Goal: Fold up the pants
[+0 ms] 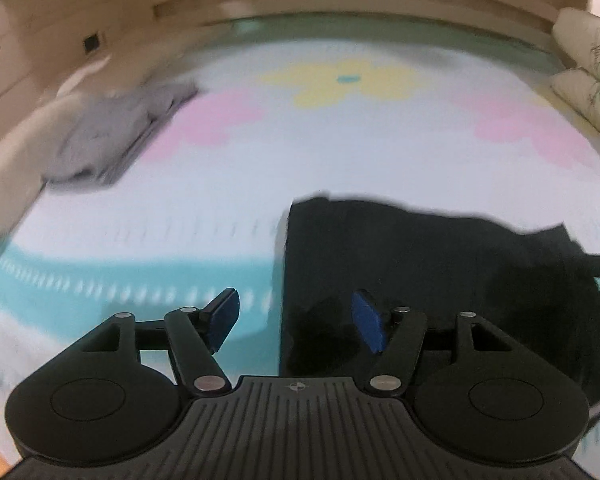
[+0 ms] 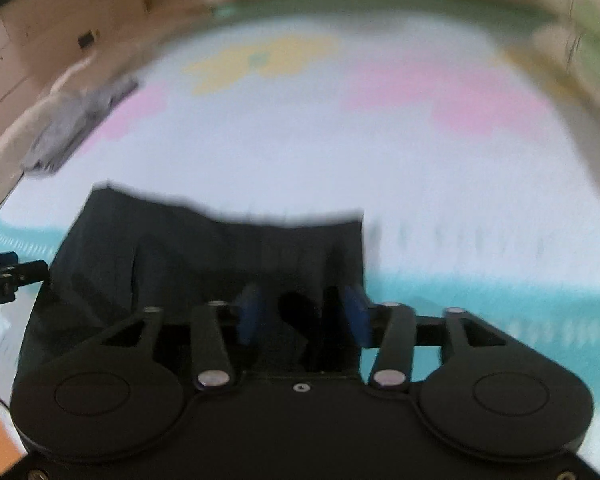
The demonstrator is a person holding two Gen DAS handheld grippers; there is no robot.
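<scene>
The black pants [image 1: 440, 280] lie in a folded heap on the near part of the flowery blanket [image 1: 300, 168]. The left gripper [image 1: 296, 320] points forward and low over the pants' left edge, its blue fingers [image 1: 366, 326] wide apart and holding nothing. The right gripper [image 2: 304, 318] sits low over the pants' right edge, and its fingers [image 2: 250, 316] are apart too. A gray pile of clothes [image 1: 112, 136] rests far off to the left. Pillows [image 1: 588, 68] sit at the right.
</scene>
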